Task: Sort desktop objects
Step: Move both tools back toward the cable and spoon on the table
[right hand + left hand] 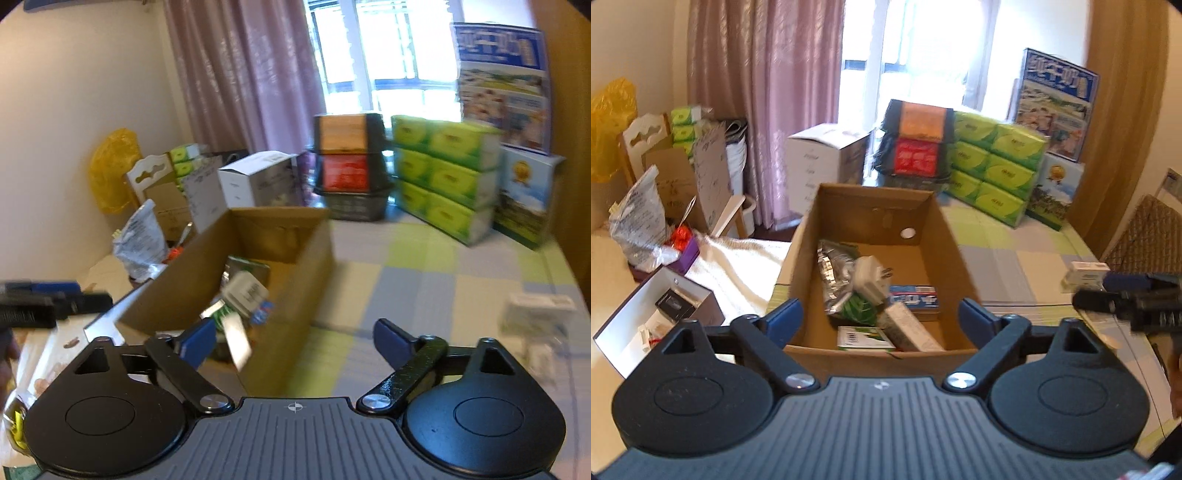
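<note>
An open cardboard box [945, 236] stands on the checked tablecloth [1015, 258]. Inside lie a foil pack [834, 280], a white plug adapter [871, 280], a blue toothpaste carton [916, 299] and white-green cartons [864, 338]. My left gripper [881, 317] hovers open over the box's near edge, holding nothing. A small white box [1086, 275] rests on the cloth to the right, with my right gripper [1108, 291] just beside it. In the right wrist view my right gripper [295, 339] is open and empty, with the cardboard box [295, 273] ahead-left and the small white box [535, 310] ahead-right. The left gripper [85, 295] shows at the left edge.
Green tissue packs [993, 166], stacked black baskets [916, 144] and tall printed cartons [1056, 103] line the table's far side. An open white-lined box [646, 317], bags and cartons crowd the left. A woven chair back [1145, 236] stands at the right.
</note>
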The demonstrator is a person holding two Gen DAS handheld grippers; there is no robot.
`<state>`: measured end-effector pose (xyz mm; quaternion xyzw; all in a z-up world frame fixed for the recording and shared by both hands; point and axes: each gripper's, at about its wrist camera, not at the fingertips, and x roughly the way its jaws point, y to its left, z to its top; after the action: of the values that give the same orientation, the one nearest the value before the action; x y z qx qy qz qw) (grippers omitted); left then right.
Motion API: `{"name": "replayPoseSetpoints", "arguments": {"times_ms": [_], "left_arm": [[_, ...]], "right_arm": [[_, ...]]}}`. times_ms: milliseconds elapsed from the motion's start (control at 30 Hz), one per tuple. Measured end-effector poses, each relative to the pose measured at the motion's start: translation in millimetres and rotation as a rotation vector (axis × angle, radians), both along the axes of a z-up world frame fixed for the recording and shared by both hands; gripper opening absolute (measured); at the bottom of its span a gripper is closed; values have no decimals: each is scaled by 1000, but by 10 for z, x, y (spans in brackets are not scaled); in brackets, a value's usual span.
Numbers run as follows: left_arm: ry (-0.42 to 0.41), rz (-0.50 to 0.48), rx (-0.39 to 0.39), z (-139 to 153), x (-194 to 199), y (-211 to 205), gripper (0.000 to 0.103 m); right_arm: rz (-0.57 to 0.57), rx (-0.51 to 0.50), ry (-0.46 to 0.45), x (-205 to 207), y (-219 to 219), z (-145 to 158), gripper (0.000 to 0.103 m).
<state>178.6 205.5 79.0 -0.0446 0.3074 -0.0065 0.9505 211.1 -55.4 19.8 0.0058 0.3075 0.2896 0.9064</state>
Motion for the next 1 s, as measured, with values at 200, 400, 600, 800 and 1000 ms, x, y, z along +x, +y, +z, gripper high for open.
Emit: {"name": "replayPoseSetpoints", "arguments": {"times_ms": [200,400,600,800,1000], "left_arm": [[-42,-71,20,34,-242,-556,101],[-29,-202,20,-50,-275,-1244,102],[-8,-286,9,-246,-243,-1888,102],[18,-325,12,-508,-181,-2355,102],[76,-365,53,-776,-35,-2622,101]], "right_arm": [[-132,-10,1,-601,-765,-251,101],[-272,-31,40,-970,-1446,-481,101],[-375,-14,37,-1152,-1962,-528,101],[-423,0,31,-1177,-2304,-640,101],[-419,-32,43,-979,-2433,-803,101]]}}
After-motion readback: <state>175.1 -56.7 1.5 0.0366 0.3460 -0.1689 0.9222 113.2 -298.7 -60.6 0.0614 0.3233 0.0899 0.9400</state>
